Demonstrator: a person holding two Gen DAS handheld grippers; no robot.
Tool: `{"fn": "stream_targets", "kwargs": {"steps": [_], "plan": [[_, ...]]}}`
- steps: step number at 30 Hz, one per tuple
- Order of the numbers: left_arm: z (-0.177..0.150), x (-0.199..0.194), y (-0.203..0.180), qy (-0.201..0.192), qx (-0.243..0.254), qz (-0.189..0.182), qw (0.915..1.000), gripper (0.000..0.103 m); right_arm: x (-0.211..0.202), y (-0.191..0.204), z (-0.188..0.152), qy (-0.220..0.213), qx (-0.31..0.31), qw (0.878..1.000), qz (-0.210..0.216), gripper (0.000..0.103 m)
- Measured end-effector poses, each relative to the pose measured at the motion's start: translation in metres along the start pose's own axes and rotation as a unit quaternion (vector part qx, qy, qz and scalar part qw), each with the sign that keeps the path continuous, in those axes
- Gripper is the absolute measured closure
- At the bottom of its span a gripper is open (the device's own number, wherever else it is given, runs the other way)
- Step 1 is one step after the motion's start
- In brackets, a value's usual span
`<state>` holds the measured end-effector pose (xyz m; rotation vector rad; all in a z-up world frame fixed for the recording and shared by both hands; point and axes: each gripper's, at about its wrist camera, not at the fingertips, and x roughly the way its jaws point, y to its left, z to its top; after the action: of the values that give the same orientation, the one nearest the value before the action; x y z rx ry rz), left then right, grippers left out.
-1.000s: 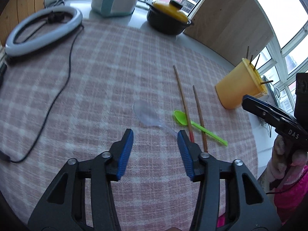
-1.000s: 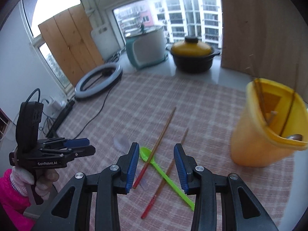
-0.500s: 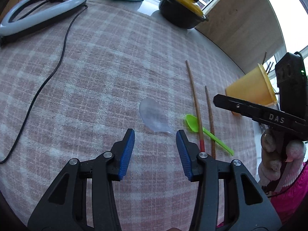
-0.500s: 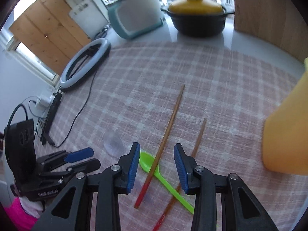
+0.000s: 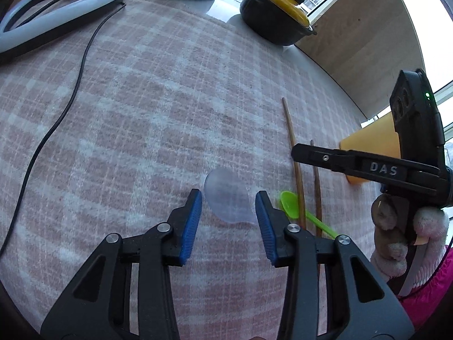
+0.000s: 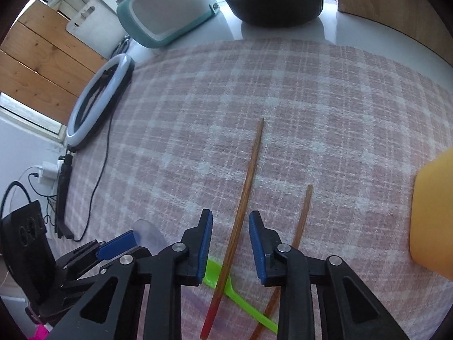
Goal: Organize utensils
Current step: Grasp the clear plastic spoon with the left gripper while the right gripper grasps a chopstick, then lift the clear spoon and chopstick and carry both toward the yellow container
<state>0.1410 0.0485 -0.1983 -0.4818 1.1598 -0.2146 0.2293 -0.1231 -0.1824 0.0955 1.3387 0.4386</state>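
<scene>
The left tool is open around the clear spoon's bowl on the worktop. The right tool gapes astride a chopstick crossing the green spoon; the second chopstick lies just beside.

A home balcony: black casserole pot with yellow lid, pink checked cloth-covered worktop, apartment-block windows.

A pink plaid cloth covers the surface. On it lie a clear spoon, a green spoon crossed by the longer of two chopsticks, an orange cup near the right edge, a ring light and its cable at the left; a black pot stands at the far edge
</scene>
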Motion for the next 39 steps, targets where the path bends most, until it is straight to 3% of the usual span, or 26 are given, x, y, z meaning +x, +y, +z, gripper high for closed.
{"fn": "stream_targets", "kwargs": {"steps": [4,11,14,22,39], "plan": [[0.003,0.003,-0.004,-0.006,0.008,0.012,0.9999,0.071,0.009,0.002,0.005,0.007,-0.003,1.0,-0.023,0.081],[0.005,0.009,-0.006,-0.014,0.018,0.028,0.9994,0.095,0.014,0.015,0.009,0.008,-0.034,0.997,-0.062,0.089],[0.004,0.011,-0.009,-0.017,0.028,0.029,0.999,0.096,0.015,0.014,0.009,0.005,-0.032,0.997,-0.065,0.095],[0.006,0.005,-0.015,-0.029,0.028,0.021,0.999,0.099,0.009,0.003,0.003,-0.001,-0.015,0.999,-0.034,0.099],[0.008,-0.044,-0.027,-0.078,0.055,0.029,0.995,0.103,-0.041,0.002,-0.024,-0.065,-0.019,0.998,0.011,0.099]]}}
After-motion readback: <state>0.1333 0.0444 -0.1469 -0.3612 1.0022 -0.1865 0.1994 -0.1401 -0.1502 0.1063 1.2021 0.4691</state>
